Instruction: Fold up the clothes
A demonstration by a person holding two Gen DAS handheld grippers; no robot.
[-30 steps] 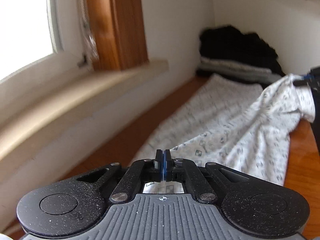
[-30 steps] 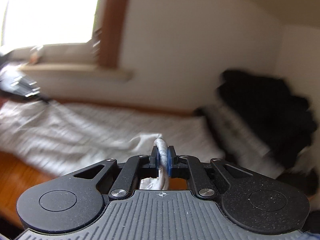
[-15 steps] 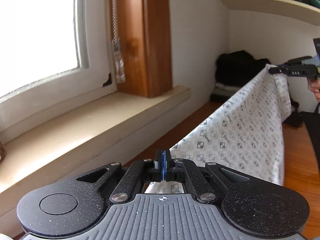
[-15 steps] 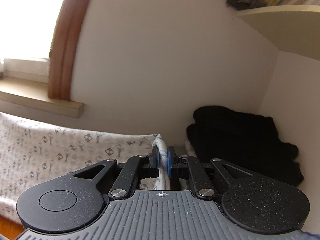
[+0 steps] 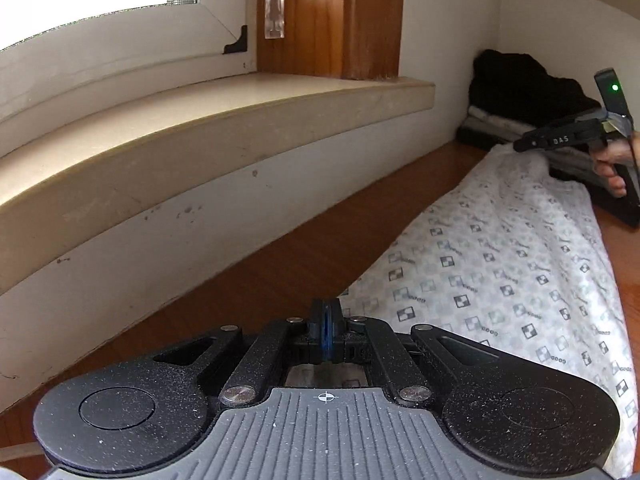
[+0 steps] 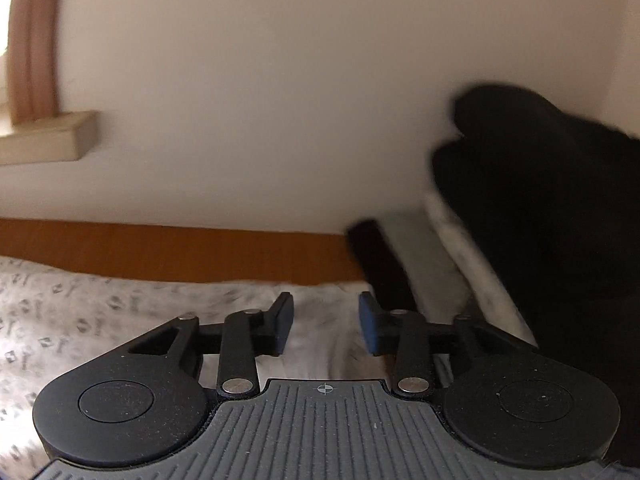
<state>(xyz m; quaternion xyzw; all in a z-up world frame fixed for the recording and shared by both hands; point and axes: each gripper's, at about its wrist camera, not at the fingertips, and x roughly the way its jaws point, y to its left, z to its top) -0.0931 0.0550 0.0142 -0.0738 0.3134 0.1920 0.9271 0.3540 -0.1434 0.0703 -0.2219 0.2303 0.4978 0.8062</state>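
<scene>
Nearest the left wrist camera, the left gripper (image 5: 326,320) has its pads pressed flat together low over the wooden surface (image 5: 280,268); the near corner of the patterned white garment (image 5: 500,276) sits right at its tips, but whether any cloth is pinched between them cannot be told. From there the garment runs away as a long, narrow strip lying flat along the surface, parallel to the wall under the windowsill (image 5: 224,120).

At the strip's far end, the right gripper (image 6: 325,322) hangs just above the cloth. Its jaws are opening, the pads clear of the fabric that lies beneath the gap, so that end appears released.

Beyond it, against the back wall, a stack of folded clothes (image 5: 524,100) with a black item on top stands on the surface, suggesting earlier pieces are already finished.

By the look of things, this garment has been laid out lengthwise, possibly doubled over once. What seems left is letting go of the near end, folding the strip across its length into a compact packet, and adding it to the stack.
</scene>
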